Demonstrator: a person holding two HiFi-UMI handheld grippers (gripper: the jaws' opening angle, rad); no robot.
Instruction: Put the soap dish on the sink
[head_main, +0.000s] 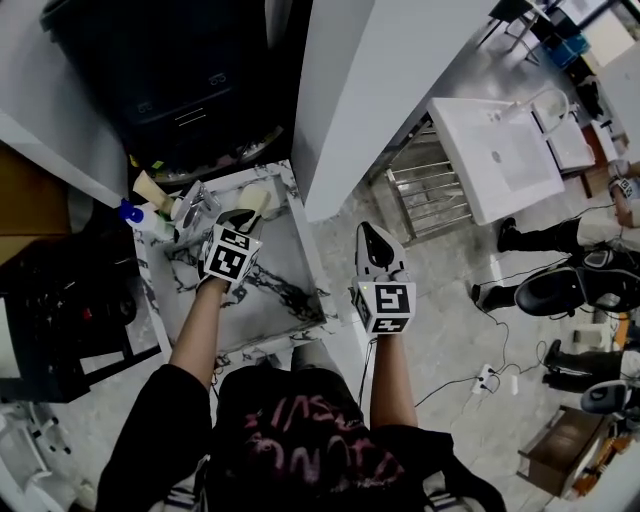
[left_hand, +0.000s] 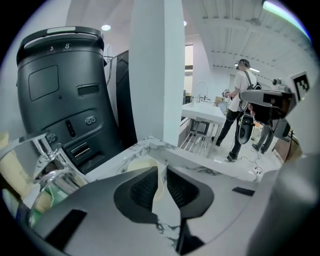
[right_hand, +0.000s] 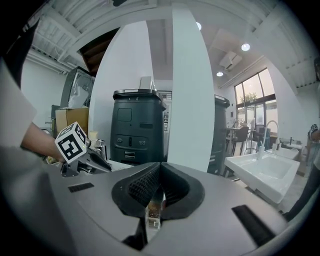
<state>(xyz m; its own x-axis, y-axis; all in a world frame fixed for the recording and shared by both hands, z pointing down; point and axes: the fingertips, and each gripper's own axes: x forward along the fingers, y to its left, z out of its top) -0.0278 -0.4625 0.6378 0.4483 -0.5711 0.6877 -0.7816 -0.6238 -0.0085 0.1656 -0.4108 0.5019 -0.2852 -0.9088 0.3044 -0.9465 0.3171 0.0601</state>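
The cream soap dish (head_main: 257, 199) lies low over the back rim of the marble sink (head_main: 300, 240), next to the chrome faucet (head_main: 190, 205). My left gripper (head_main: 240, 215) reaches over the basin and is shut on the near edge of the dish. In the left gripper view the soap dish (left_hand: 137, 164) shows behind the left jaw, and a cream strip fills the narrow slit of the left gripper (left_hand: 159, 172). My right gripper (head_main: 370, 235) hangs over the floor just right of the sink. The right gripper (right_hand: 159, 172) is shut and holds nothing.
A blue-capped bottle (head_main: 140, 215) stands at the sink's back left. A tall black machine (left_hand: 65, 95) and a white pillar (head_main: 370, 90) rise behind the sink. A white washbasin (head_main: 495, 155) stands far right. A person (left_hand: 240, 110) walks there, among cables and shoes on the floor.
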